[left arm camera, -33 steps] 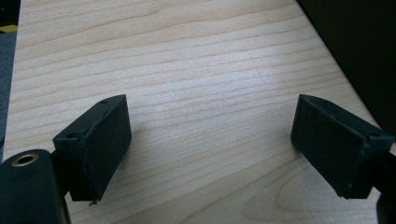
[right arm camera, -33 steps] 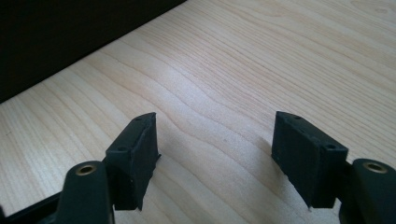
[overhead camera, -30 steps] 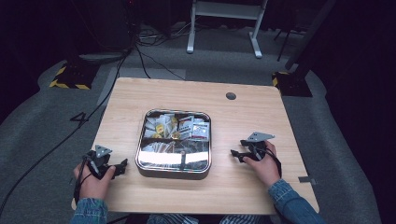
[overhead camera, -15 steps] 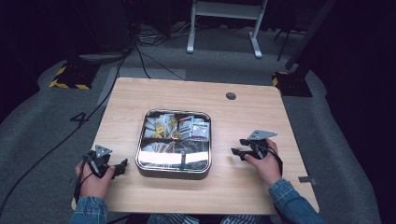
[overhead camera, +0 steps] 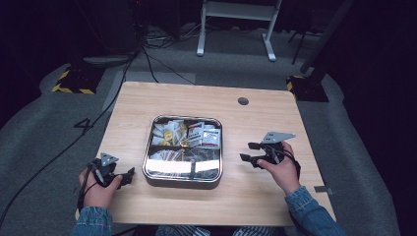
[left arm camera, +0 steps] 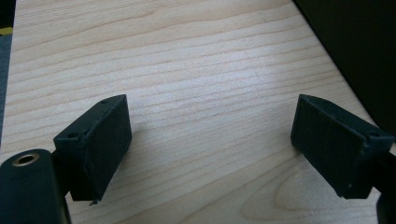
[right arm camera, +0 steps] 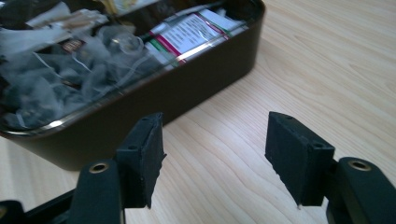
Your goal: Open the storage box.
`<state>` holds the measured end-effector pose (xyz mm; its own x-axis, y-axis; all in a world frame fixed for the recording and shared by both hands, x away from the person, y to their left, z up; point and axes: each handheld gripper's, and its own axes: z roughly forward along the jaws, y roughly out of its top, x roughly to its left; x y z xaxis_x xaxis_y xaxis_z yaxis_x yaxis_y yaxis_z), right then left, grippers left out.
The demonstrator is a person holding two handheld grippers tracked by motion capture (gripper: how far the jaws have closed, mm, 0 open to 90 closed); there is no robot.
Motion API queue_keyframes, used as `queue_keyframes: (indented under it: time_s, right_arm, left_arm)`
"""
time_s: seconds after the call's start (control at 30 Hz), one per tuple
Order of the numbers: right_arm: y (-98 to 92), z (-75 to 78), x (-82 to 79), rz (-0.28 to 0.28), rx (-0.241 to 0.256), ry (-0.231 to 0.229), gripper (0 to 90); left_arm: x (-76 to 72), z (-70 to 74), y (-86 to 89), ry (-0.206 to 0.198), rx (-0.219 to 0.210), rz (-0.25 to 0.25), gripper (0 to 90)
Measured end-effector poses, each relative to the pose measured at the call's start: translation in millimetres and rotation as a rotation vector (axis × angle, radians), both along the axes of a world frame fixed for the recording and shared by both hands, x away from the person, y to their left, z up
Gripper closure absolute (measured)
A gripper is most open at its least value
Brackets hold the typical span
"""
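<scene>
Both our grippers, left gripper and right gripper, rest on the counter, jaws apart, flanking the tin of packets.

My left gripper hangs low over bare bench, fingers spread wide, nothing between them.

1. The print on the packets inside the tin is too small to be read.
2. In the right gripper view, the tin is cut off at the left and top edges.
</scene>
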<state>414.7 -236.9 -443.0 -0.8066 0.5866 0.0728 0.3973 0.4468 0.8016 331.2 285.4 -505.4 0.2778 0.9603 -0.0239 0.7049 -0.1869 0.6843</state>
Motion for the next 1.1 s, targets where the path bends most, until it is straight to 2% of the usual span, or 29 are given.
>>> queue_keyframes:
  time_s: [0.17, 0.5, 0.7, 0.73, 0.8, 0.83, 0.9, 0.97, 1.1]
  right_arm:
    - [16.5, 11.4, -0.2, 0.057, -0.007, -0.002, 38.5]
    - [52.6, 33.8, 4.9, 0.13, -0.005, 0.004, 38.0]
    - [70.7, 37.7, 9.7, 0.155, -0.007, 0.01, 37.0]
    - [78.0, 38.9, 12.6, 0.167, -0.023, 0.016, 37.3]
    - [80.3, 39.0, 13.8, 0.172, -0.026, 0.02, 37.4]
    - [86.1, 39.6, 17.8, 0.193, -0.035, 0.038, 39.5]
    - [91.7, 40.3, 20.9, 0.204, -0.038, 0.049, 39.5]
    - [94.1, 40.7, 22.0, 0.207, -0.041, 0.049, 39.4]
    - [116.0, 42.5, 27.3, 0.23, -0.033, 0.03, 36.2]
  left_arm:
    - [0.1, 0.0, 0.0, -0.001, -0.001, 0.0, 12.6]
    - [0.3, 0.0, 0.0, 0.0, 0.0, -0.005, 12.5]
    - [0.3, 0.0, 0.0, 0.0, 0.0, -0.005, 12.4]
    - [0.1, 0.0, -0.2, 0.001, 0.0, -0.007, 12.4]
    - [-0.2, 0.0, -0.3, 0.0, 0.0, -0.01, 12.4]
    - [-1.4, 0.1, -0.9, 0.005, -0.005, -0.033, 12.4]
    - [-1.9, -0.1, -1.8, 0.0, -0.004, -0.038, 12.4]
    - [-2.0, -0.1, -1.9, 0.001, -0.004, -0.039, 12.4]
    - [-1.7, -0.1, -1.8, 0.0, -0.005, -0.039, 12.4]
